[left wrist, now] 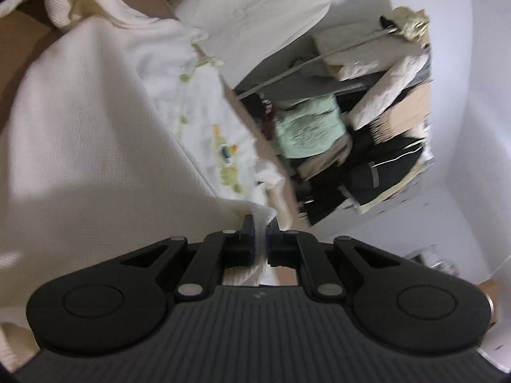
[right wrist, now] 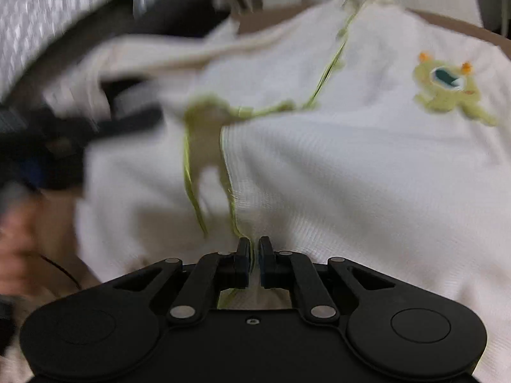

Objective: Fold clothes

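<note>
A white waffle-knit garment [right wrist: 351,166] with green trim and a green monster patch [right wrist: 447,86] fills the right wrist view. My right gripper [right wrist: 254,245] is shut on its green-trimmed edge. In the left wrist view the same white garment [left wrist: 95,134] hangs at the left, its patch [left wrist: 226,153] visible. My left gripper [left wrist: 261,223] is shut on a fold of its edge. The left gripper [right wrist: 48,146] shows blurred at the left of the right wrist view, with a hand below it.
A brown table surface [left wrist: 16,38] lies under the garment. An open shelf [left wrist: 351,134] stuffed with folded clothes stands against a white wall [left wrist: 472,127]. A cream cushion [left wrist: 262,9] lies at the top. Both views are motion-blurred.
</note>
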The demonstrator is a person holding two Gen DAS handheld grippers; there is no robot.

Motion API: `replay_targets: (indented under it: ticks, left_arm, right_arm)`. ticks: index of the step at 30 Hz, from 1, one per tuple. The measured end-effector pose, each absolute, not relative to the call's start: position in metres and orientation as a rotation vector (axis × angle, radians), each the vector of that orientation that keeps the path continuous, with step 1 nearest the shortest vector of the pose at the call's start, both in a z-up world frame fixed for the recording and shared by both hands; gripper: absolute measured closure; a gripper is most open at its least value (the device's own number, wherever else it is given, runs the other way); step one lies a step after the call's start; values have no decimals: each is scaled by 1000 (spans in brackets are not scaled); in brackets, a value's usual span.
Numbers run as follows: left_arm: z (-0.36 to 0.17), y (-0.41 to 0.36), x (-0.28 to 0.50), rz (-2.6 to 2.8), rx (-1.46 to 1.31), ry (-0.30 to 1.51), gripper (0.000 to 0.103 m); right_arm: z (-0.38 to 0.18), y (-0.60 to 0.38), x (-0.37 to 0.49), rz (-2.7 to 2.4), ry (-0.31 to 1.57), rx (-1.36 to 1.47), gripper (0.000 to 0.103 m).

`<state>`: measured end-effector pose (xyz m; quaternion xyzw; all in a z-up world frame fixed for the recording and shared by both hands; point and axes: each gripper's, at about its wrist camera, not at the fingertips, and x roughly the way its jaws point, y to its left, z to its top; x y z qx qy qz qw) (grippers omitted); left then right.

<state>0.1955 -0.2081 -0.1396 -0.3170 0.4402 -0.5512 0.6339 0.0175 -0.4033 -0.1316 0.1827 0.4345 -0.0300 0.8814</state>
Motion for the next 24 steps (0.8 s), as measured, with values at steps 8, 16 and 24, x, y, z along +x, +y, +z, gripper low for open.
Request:
replay_targets:
  ticks: [8, 16, 24]
  left_arm:
    - [-162, -245, 194, -967, -398, 1162, 45]
    - [-95, -187, 147, -990, -357, 932, 19]
    - [-98, -127, 141, -551, 82, 970, 16]
  right_arm:
    - [-110, -398, -30, 234, 748, 477, 51]
    - [-100, -434, -130, -83, 753, 433, 49]
    - [-116, -443, -212, -325, 921, 30, 49]
